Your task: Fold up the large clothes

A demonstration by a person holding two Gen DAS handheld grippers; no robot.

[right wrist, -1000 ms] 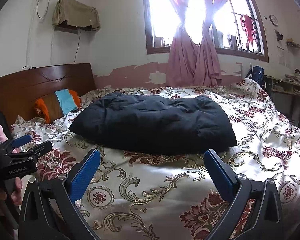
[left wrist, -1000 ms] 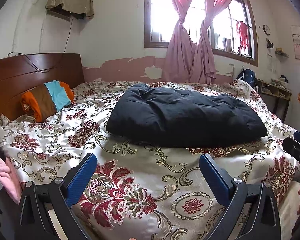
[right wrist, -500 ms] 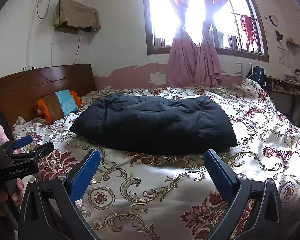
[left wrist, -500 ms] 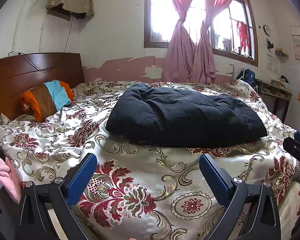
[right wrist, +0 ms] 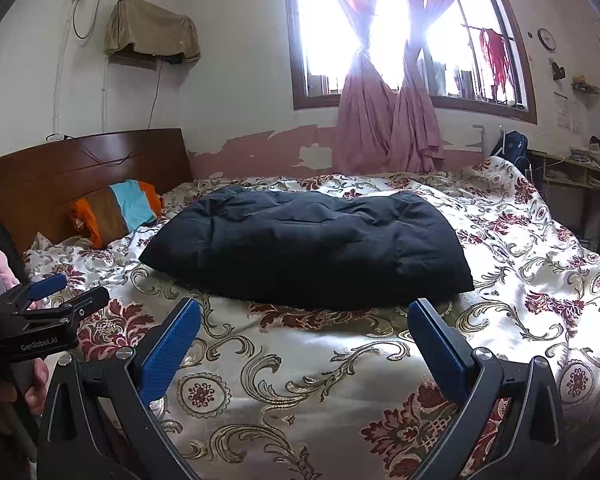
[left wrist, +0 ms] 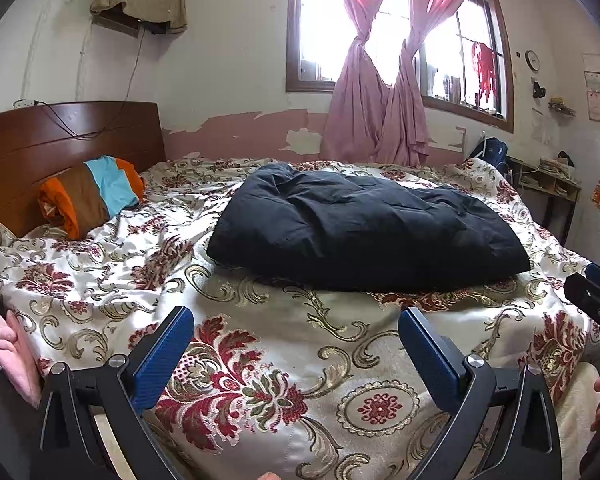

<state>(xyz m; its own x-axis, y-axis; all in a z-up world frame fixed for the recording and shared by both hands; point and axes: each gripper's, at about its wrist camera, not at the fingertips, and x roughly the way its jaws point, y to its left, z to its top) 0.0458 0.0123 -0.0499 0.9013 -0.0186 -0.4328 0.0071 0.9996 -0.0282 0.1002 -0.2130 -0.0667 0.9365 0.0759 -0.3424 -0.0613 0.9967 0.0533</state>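
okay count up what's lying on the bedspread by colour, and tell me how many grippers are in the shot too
Black garment: 1
Striped orange, brown and blue pillow: 1
Grippers, left and right, both open and empty: 2
Total: 4
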